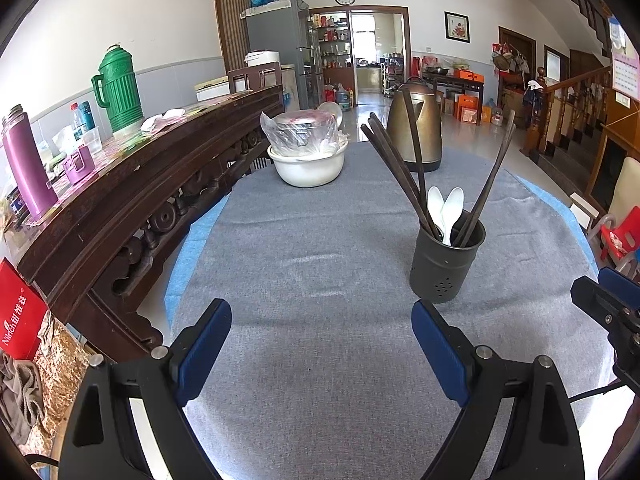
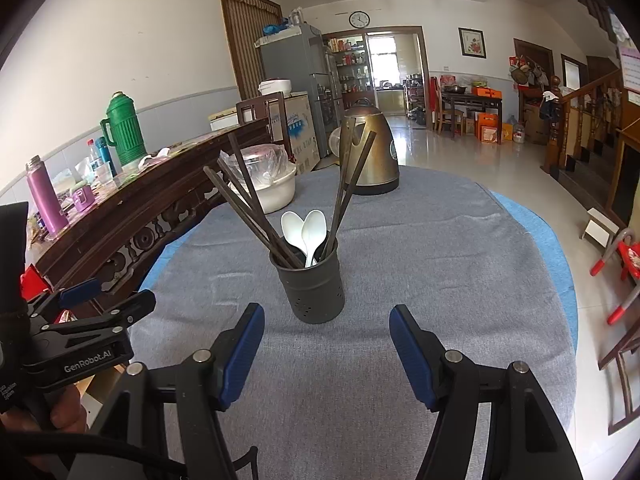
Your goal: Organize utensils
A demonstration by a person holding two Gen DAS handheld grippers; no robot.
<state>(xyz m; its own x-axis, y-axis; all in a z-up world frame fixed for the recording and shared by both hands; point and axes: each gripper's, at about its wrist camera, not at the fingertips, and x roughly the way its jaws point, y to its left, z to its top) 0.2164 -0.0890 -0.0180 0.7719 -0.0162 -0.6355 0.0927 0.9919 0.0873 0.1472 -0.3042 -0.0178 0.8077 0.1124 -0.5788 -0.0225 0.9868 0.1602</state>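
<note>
Risk first: likely to tip the dark utensil holder [image 2: 313, 280] if a jaw snags one of the long dark chopsticks [image 2: 248, 216] splayed far out over its rim; tall, top-heavy load, nothing bracing the base on the grey tablecloth [image 2: 440, 264]. Also likely to drag out a neighbouring stick or one of the two white spoons [image 2: 305, 236] when lifting any single piece, so closely bunched at the mouth.

Left gripper [image 1: 322, 350]: jaws wide apart, nothing between them, only cloth. Holder ahead and off to the right, just beyond the right jaw tip, apart from it.

Right gripper [image 2: 327, 354]: jaws parted, empty. Holder standing upright straight ahead, centred on the gap, just beyond the tips, not touching. Brass-coloured kettle [image 2: 370, 152] and white basin [image 2: 276, 192] well behind.
</note>
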